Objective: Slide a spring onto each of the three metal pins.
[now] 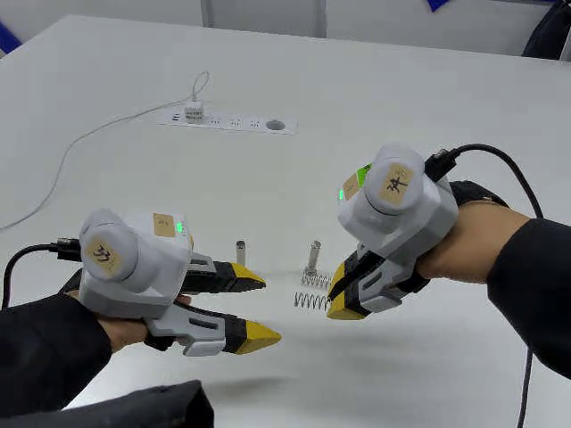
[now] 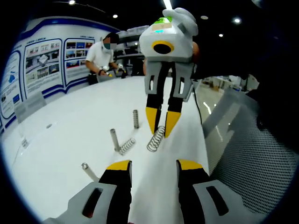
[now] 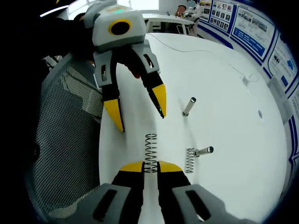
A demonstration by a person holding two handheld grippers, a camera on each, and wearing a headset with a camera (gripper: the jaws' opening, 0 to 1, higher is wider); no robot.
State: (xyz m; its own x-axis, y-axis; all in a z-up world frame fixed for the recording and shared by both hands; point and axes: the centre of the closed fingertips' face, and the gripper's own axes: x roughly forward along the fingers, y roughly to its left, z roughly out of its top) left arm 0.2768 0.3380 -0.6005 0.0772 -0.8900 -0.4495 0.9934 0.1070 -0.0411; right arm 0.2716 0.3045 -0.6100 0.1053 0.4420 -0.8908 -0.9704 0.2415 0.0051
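Observation:
A loose spring [image 1: 310, 300] lies flat on the white table [image 1: 294, 80], and my right gripper [image 1: 337, 308] is shut on its near end. In the right gripper view that spring [image 3: 150, 151] runs out from between the nearly closed tips of the right gripper [image 3: 152, 168]. A second spring [image 1: 315, 280] lies at the foot of an upright pin [image 1: 313, 257]. Left of it stands a bare pin [image 1: 240, 252]. In the left gripper view a farther pin [image 2: 136, 118] looks ribbed, as if a spring sits on it. My left gripper [image 1: 259, 308] hovers open and holds nothing, facing the right one.
A white power strip [image 1: 227, 121] with a plugged-in cable lies further back on the table. A mesh chair [image 3: 70, 140] stands at the table's near side. A person [image 2: 100, 56] works at a far bench.

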